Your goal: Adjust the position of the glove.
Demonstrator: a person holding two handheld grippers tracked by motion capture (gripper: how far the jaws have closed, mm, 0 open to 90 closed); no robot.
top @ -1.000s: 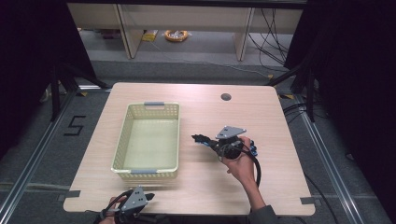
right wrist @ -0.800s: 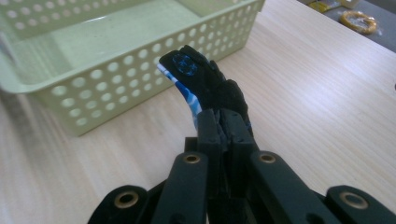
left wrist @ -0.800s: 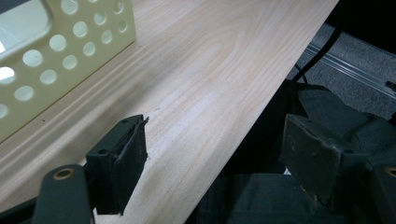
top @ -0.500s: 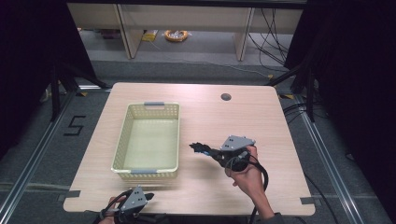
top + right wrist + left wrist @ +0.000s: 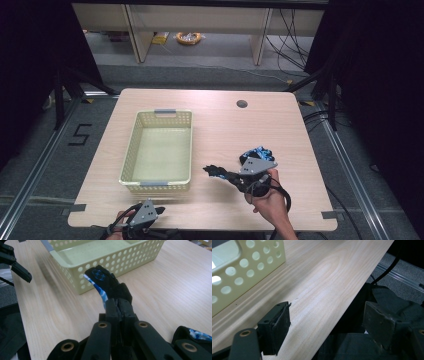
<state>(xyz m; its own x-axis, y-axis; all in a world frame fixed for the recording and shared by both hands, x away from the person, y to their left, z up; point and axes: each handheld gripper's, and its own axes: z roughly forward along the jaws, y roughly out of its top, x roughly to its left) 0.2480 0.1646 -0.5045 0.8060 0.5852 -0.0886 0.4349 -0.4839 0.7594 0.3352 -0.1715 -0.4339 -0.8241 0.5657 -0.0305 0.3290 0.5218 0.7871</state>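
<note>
- Because it is going to the basket, the black and blue glove is squeezed tight in the right gripper, just beside the basket's near corner.
- The left gripper waits with jaws wide apart, holding nothing, near the basket.

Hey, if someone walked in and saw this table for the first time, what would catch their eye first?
Probably the pale yellow perforated plastic basket on the left half of the light wooden table, with nothing in it. Next, the right gripper, shut on a black and blue patterned fabric item and pointing toward the basket. A similar blue-patterned piece lies on the table just behind that gripper.
</note>
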